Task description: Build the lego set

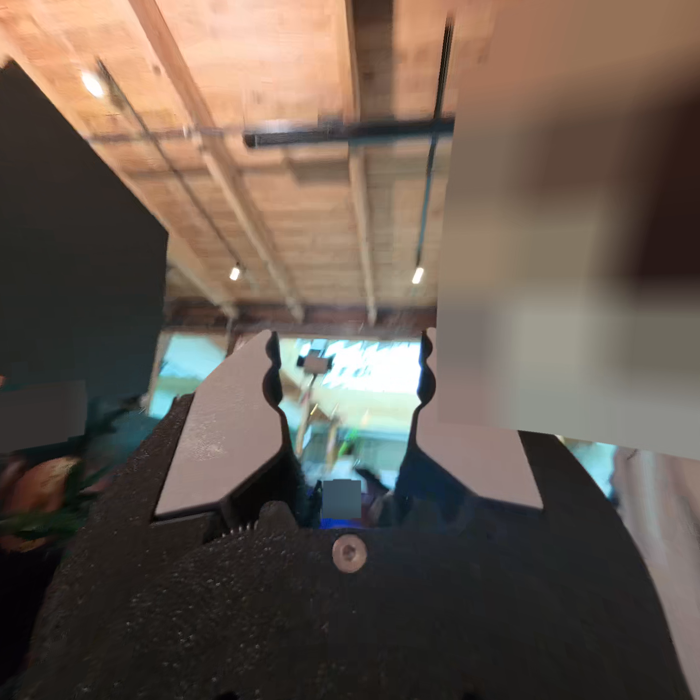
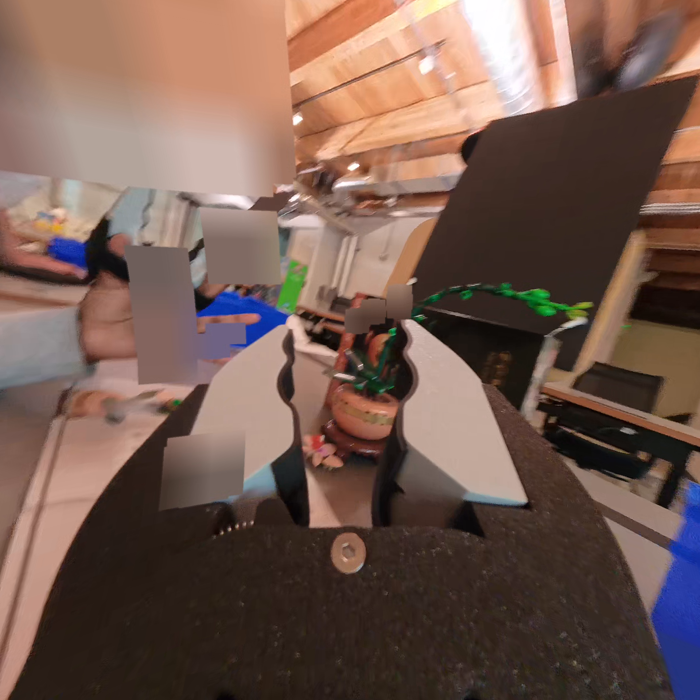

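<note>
In the right wrist view my right gripper (image 2: 346,329) is open with nothing pressed between its pads. Seen through the gap, a little beyond the fingertips, a brick-built plant stands in a pink pot (image 2: 363,413) on a brown stand. Its green stem (image 2: 492,291) arches off to the right, and a small pink flower piece (image 2: 322,450) lies on the table by the stand. In the left wrist view my left gripper (image 1: 348,341) is open and empty. It is tilted up towards the wooden ceiling (image 1: 303,189). A blurred pinkish pot with green leaves (image 1: 38,488) shows at the lower left.
A person's hand (image 2: 106,322) reaches in from the left above the pale table (image 2: 75,473). A black board (image 2: 549,189) leans behind the plant. A dark desk with a chair (image 2: 613,416) stands at the right. A blue object (image 2: 678,587) is at the right edge.
</note>
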A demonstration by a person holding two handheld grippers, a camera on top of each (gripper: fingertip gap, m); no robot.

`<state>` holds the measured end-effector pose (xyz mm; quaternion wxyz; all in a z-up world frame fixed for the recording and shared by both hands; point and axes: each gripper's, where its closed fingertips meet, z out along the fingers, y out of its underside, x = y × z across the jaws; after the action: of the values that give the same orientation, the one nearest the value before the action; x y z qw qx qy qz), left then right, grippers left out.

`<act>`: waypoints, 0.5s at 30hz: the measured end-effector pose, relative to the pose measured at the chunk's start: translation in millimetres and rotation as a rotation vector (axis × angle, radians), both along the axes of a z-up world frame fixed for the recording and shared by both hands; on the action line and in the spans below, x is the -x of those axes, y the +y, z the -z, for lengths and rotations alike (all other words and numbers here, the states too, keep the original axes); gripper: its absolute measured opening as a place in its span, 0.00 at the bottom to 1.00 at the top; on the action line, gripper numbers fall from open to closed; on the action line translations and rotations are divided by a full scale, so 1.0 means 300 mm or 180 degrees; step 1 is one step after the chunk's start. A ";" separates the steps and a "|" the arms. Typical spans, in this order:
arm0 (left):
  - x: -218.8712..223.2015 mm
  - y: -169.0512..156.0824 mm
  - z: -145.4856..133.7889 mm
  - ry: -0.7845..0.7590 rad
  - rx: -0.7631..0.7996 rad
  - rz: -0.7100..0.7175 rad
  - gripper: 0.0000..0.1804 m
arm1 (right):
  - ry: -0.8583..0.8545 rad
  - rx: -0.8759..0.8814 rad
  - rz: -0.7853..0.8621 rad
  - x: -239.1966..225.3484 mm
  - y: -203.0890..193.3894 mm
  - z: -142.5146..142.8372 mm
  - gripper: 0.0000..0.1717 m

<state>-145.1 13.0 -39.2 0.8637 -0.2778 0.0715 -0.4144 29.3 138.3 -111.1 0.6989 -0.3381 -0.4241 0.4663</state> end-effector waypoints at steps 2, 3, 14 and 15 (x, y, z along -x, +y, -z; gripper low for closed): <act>-0.078 0.055 0.038 0.0965 0.0493 -0.0346 0.45 | -0.0648 0.0150 -0.0492 0.039 -0.058 0.048 0.41; -0.117 0.072 0.066 0.1494 0.0750 -0.0442 0.48 | -0.0968 0.0311 -0.0736 0.049 -0.092 0.062 0.56; -0.173 0.135 0.120 0.2132 0.1203 -0.0929 0.60 | -0.0252 -0.0140 -0.0264 0.024 -0.102 -0.018 0.32; -0.184 0.117 0.114 0.2183 0.1043 -0.0919 0.31 | -0.0198 -0.0169 -0.0207 0.015 -0.095 -0.019 0.10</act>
<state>-89.9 48.0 -73.4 0.7834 -0.5411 0.2487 -0.1781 24.9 109.8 -105.3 0.6785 -0.3198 -0.4686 0.4667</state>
